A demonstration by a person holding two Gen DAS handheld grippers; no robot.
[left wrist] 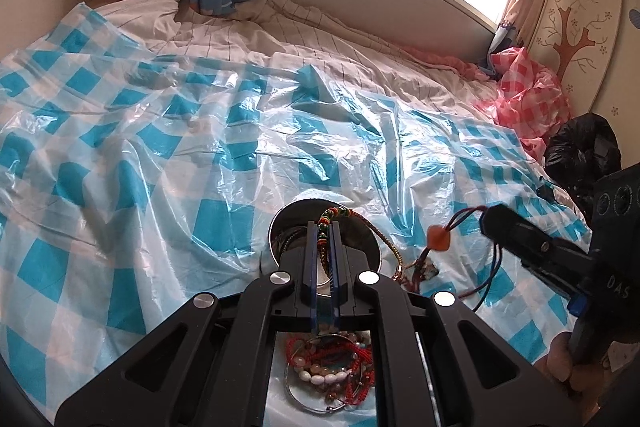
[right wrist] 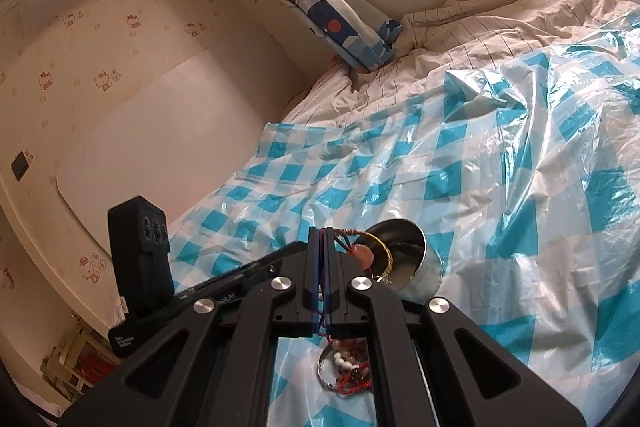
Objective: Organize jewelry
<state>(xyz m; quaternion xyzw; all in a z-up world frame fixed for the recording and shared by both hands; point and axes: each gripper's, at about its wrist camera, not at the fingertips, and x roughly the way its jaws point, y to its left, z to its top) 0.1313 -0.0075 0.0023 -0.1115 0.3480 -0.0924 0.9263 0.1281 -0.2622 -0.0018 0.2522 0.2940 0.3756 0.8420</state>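
Steel bowl (left wrist: 325, 239) sits on the blue-check plastic sheet (left wrist: 160, 155). Your left gripper (left wrist: 324, 227) pinches a beaded bracelet (left wrist: 325, 223) over it; your right gripper (right wrist: 321, 233) clamps the pendant cord (right wrist: 340, 241), pendant (right wrist: 366, 254) dangling. Jewelry pile (left wrist: 332, 375) lies just below.

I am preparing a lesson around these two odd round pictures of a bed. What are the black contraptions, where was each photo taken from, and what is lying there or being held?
A person holds a two-finger clamp tool in each hand. Each tool carries a wide-angle camera looking along its fingers, hence the round pictures.

One picture comes from the left gripper, shut on a beaded bracelet. The other comes from the right gripper, shut on a cord necklace with an orange pendant.

On the bed lies a blue checked plastic sheet. On it stand a metal bowl and a pile of jewelry, still unsorted.
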